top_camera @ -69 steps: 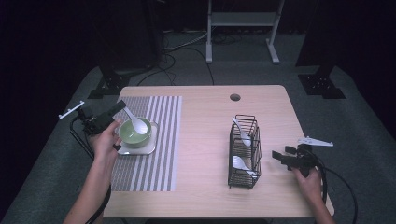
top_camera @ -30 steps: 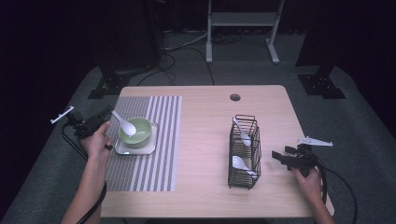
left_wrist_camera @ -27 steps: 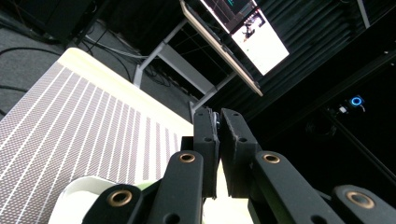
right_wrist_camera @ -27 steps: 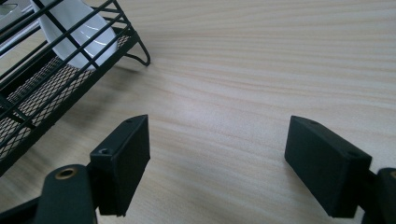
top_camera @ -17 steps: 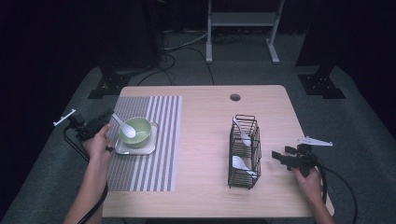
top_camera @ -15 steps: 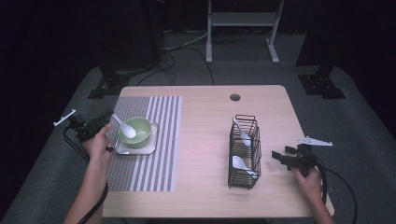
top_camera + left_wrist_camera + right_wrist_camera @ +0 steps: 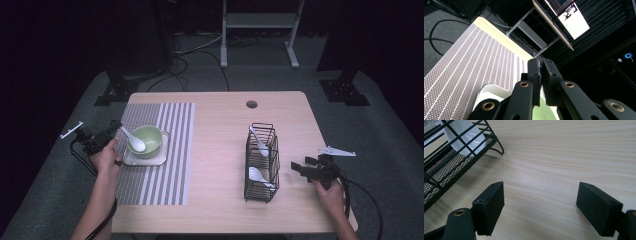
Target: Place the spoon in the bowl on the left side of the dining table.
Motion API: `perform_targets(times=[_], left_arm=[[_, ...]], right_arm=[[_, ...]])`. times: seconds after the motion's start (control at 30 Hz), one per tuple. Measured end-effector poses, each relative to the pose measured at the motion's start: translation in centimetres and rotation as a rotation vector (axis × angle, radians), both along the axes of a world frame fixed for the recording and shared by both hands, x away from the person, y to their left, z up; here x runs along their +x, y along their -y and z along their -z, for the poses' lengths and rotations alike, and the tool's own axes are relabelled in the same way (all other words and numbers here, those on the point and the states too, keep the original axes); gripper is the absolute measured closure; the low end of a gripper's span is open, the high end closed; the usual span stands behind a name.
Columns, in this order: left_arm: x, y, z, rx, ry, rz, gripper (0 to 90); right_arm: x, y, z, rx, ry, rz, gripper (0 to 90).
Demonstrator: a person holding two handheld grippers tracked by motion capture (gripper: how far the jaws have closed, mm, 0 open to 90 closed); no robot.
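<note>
Two hand-held grippers are in play, one near each side edge of the counter (image 7: 220, 210). The left hand-held gripper (image 7: 107, 134) sits at the left edge, just beside the green bowl (image 7: 148, 137). In the left gripper view its jaws are pressed almost together on something thin and pale, which I'd guess is the handle of the white spoon (image 7: 134, 141). That spoon's scoop rests inside the bowl with the handle angled out toward that gripper, so it looks like it's being set down or about to be let go, but I can't swear the pinch is real.

The bowl sits on a small pale square tray (image 7: 145, 157), on top of the striped placemat (image 7: 157, 165) covering the left part of the counter. Makes sense as a place setting.

Over by the right edge, the right hand-held gripper (image 7: 300, 169) is spread wide with nothing between the jaws, low over bare wood and aimed at the black wire rack (image 7: 262, 172). Two more white spoons (image 7: 256, 174) stand in that rack, one in front and one behind, so my guess is it's parked there ready to grab the next one.
</note>
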State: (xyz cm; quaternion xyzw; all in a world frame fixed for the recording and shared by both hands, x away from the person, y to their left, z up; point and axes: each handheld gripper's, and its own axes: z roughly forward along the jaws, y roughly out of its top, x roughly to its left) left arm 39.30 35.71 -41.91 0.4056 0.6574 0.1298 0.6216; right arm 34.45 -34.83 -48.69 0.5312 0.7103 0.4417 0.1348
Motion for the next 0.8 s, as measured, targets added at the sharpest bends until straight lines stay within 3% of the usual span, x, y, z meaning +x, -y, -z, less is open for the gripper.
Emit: perform_targets(times=[0.53,0.8], left_arm=[[0.0,0.3,1.6,-0.005,-0.023,0.006,85.0],[-0.1,-0.1,2.1,0.019,-0.039,-0.002,82.2]], right_arm=[[0.0,0.0,0.0,0.004,-0.005,-0.002,21.3],[0.1,0.1,0.0,0.011,-0.008,-0.001,21.4]])
